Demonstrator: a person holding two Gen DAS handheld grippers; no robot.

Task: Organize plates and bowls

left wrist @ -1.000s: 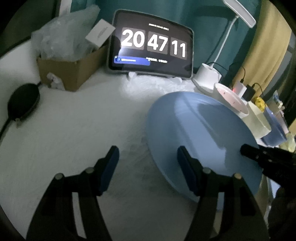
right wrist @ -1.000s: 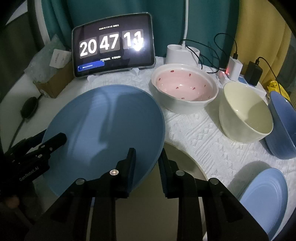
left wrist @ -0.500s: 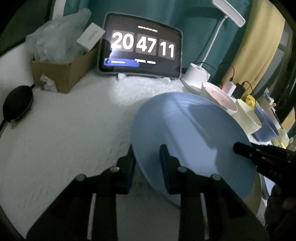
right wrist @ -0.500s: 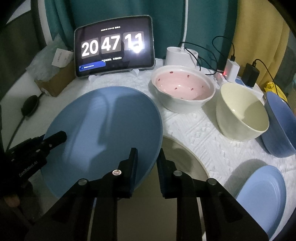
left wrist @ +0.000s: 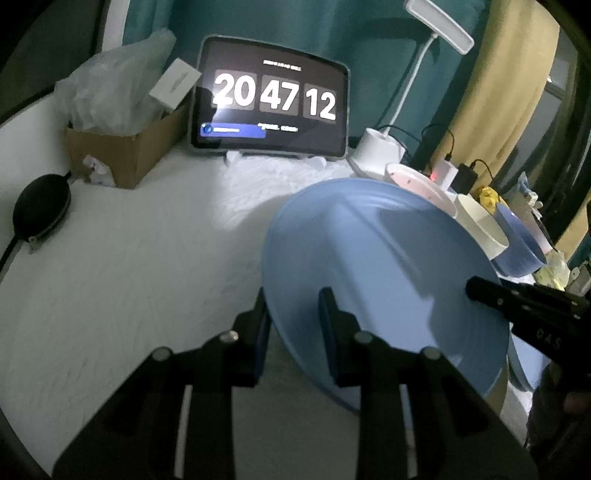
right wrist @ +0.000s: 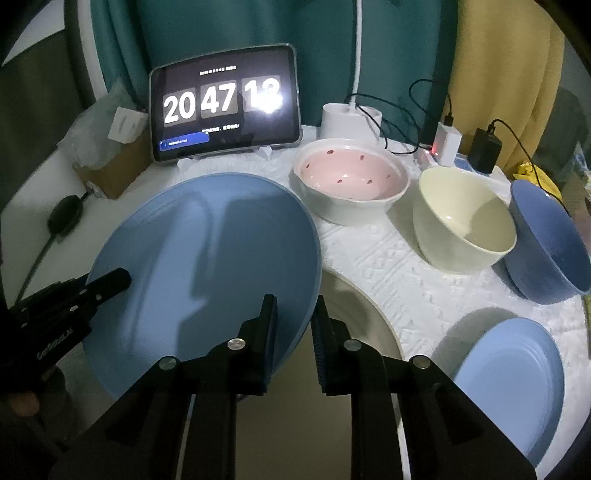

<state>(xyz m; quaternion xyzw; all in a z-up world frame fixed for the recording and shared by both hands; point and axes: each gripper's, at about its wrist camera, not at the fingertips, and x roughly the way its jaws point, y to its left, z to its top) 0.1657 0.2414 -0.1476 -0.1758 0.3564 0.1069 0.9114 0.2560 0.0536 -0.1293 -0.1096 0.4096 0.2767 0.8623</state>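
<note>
While both my claws are clamped on opposite rims of the big blue plate (right wrist: 207,258), the left claw (left wrist: 291,325) at its left edge and the right claw (right wrist: 293,325) at its right edge, it hangs tilted above the near middle of the tabletop (left wrist: 129,258). I judge it stiff, smooth, rather heavy and breakable, so the rim is the right place to hold.

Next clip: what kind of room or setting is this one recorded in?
Probably a home room, with a cloth-covered table pressed into use rather than a proper kitchen. Curtains hang behind it, a tablet shows a clock, and a desk lamp and chargers stand among the bowls.
</note>
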